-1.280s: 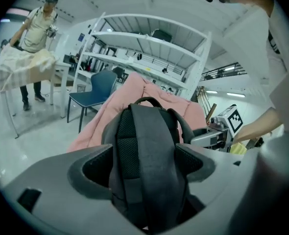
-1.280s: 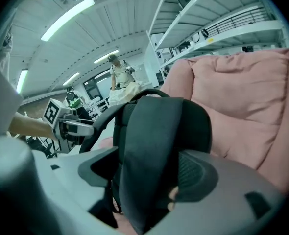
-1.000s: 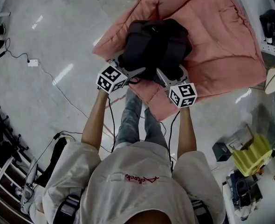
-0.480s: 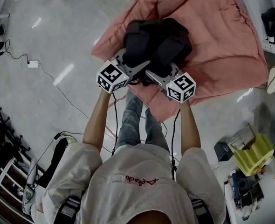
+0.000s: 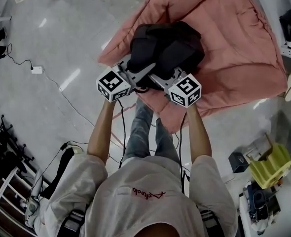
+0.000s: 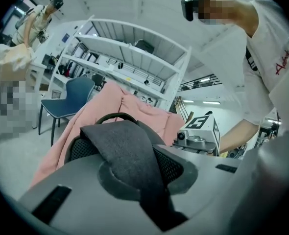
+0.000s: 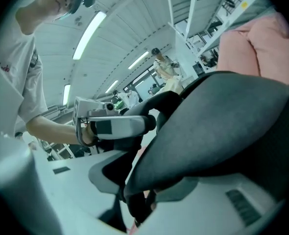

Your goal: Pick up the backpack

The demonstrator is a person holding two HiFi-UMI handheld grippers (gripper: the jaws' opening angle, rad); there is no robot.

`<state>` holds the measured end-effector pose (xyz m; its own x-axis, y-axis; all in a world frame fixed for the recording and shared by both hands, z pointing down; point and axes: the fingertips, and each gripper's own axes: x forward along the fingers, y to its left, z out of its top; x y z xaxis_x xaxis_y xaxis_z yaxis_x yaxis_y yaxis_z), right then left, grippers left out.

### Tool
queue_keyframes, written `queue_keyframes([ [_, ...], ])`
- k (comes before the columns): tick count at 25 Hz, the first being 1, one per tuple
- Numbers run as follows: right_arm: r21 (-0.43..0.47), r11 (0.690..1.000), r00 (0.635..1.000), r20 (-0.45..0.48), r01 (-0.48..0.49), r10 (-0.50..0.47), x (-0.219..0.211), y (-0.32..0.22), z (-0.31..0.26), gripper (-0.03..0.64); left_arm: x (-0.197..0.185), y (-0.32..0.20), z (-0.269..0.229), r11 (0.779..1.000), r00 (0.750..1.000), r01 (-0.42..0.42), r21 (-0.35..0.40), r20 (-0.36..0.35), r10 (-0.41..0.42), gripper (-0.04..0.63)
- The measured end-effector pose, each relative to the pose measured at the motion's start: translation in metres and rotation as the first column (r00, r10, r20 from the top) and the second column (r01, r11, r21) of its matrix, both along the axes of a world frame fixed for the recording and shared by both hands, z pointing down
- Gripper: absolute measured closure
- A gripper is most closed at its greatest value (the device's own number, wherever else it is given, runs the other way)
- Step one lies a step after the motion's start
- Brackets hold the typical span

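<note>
Black backpack on a pink quilt, close to the quilt's near corner; contents unseen. Left gripper just closing, now nearly together, pinching a padded shoulder strap. Right gripper also just closing, about half shut, clamped on a second strap. Both side by side at the bag's near end. Bare grey floor wide open to the left, with a cable trailing across it. Clutter at lower right.

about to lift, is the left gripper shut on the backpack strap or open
Shut on it: the left gripper, jaws just closing, pinches the grey strap.
</note>
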<state>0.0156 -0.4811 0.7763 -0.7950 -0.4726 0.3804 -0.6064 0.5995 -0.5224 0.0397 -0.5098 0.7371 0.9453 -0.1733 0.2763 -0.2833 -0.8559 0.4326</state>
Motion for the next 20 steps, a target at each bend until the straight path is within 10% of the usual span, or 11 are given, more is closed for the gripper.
queue_keyframes([
  [14, 0.037, 0.983, 0.966, 0.2, -0.178, 0.167, 0.032, -0.019, -0.055, 0.554, -0.008, 0.004, -0.014, 1.0, 0.997, -0.017, -0.02, -0.082, 0.016, 0.522],
  [20, 0.149, 0.968, 0.978, 0.079, -0.202, 0.191, 0.037, -0.029, -0.09, 0.557, -0.003, -0.007, -0.045, 0.999, 0.99, 0.047, -0.006, -0.136, -0.048, 0.523],
])
